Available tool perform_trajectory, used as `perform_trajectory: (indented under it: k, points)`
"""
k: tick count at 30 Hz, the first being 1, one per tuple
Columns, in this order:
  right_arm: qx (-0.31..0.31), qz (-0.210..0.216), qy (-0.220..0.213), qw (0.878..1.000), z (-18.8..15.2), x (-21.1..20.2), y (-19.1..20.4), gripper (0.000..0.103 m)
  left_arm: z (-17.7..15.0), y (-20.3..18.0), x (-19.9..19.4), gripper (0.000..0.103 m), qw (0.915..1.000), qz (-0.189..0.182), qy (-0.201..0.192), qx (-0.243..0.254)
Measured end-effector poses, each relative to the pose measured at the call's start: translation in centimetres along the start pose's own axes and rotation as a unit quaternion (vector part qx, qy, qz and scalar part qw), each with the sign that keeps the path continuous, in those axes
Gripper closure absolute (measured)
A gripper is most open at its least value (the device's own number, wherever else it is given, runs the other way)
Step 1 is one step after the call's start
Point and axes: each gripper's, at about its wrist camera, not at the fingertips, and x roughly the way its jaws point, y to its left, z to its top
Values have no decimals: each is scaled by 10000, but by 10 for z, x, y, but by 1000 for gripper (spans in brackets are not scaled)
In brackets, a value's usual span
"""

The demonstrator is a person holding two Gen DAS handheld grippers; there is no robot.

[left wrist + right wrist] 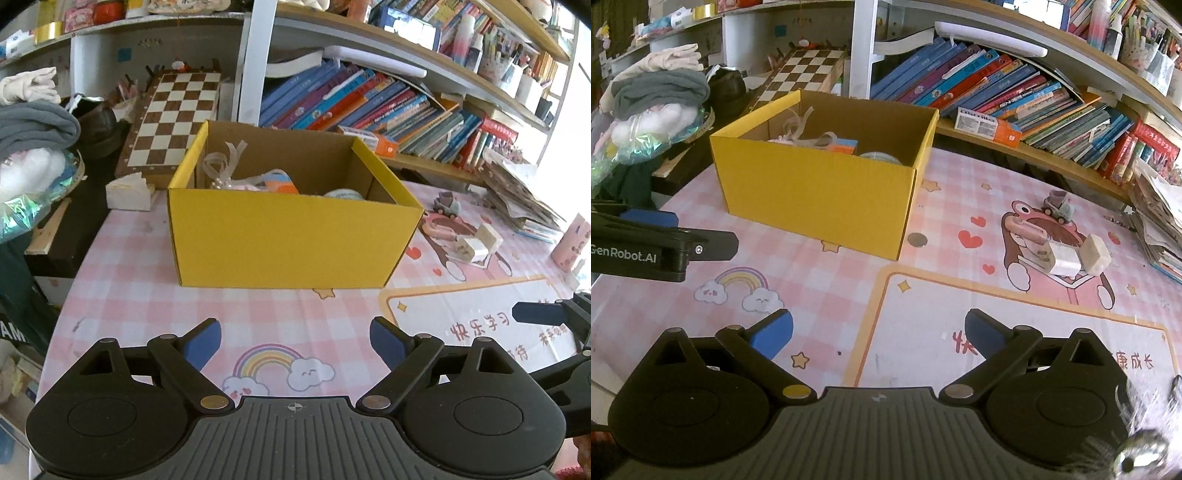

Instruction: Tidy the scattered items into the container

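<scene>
Left gripper: jaws spread wide, blue pads apart, nothing between them; it hovers over the pink checked tablecloth in front of the box, aimed at the box's long front wall.
Right gripper: jaws equally wide, holding nothing; it sits in front of the box and off toward its right corner, over the printed mat panel.
Yellow box: open-topped cardboard container, upright on the tablecloth; its long axis runs left to right across the left wrist view, the open top facing up.
Box contents: a pale ribbon at the left end, an orange and blue packet near the middle, a tape roll toward the right end; all lie below the rim.
Coin: flat on the cloth, just beside the box's front right corner, apart from the wall.
Toy truck: grey, upright on its wheels, well to the right of the box, its long axis slanting down to the right.
Pink comb: lying flat just in front of the truck, right of the box, long axis roughly left to right.
Eraser: pale block, tilted, farthest from the box.
White block: touching the eraser on its box-ward side; what it is cannot be told.
Chessboard: leaning behind the box's left end.
</scene>
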Motion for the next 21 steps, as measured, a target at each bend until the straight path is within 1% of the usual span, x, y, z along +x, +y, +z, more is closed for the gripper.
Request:
perform_trajectory:
  k: [11, 13, 21]
  points:
    - [-107, 165, 9, 9998, -3, 3, -16, 2, 1, -18, 7, 12, 9998, 142, 98, -30]
    - [-143, 208, 26, 9997, -3, 5, -22, 2, 2, -24, 9, 8, 9998, 175, 105, -52]
    - [-269, 358, 61, 9990, 0, 9, -53, 2, 5, -53, 19, 8, 9995, 248, 186, -111]
